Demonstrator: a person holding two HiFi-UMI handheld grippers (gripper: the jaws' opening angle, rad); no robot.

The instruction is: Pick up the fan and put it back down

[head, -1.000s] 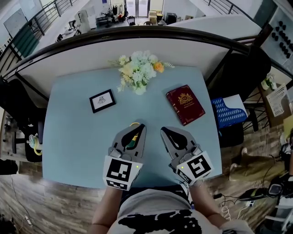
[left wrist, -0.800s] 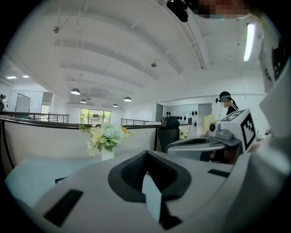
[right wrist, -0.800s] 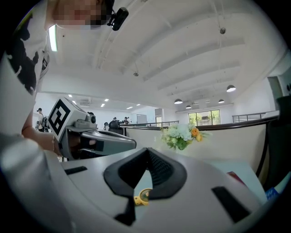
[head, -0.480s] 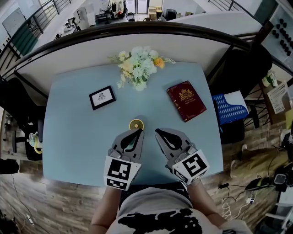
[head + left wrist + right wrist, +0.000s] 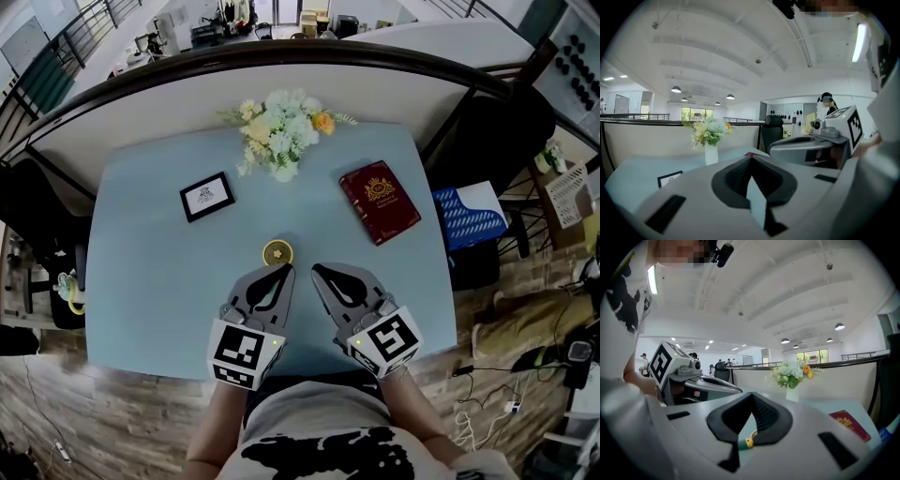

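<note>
Two tongs out: left gripper and right gripper, both pressed together, holding nothing. One fan lies just beyond their tips. One flower vase far, one frame left, one red book right, all on a pale blue table; a dark railing runs behind it, with open office beyond

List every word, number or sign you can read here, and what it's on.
No text is legible.
Red book: gold emblem, any lettering too small to read.
Framed card: print too small to read.
Marker cubes: black-and-white squares, no words.
</note>
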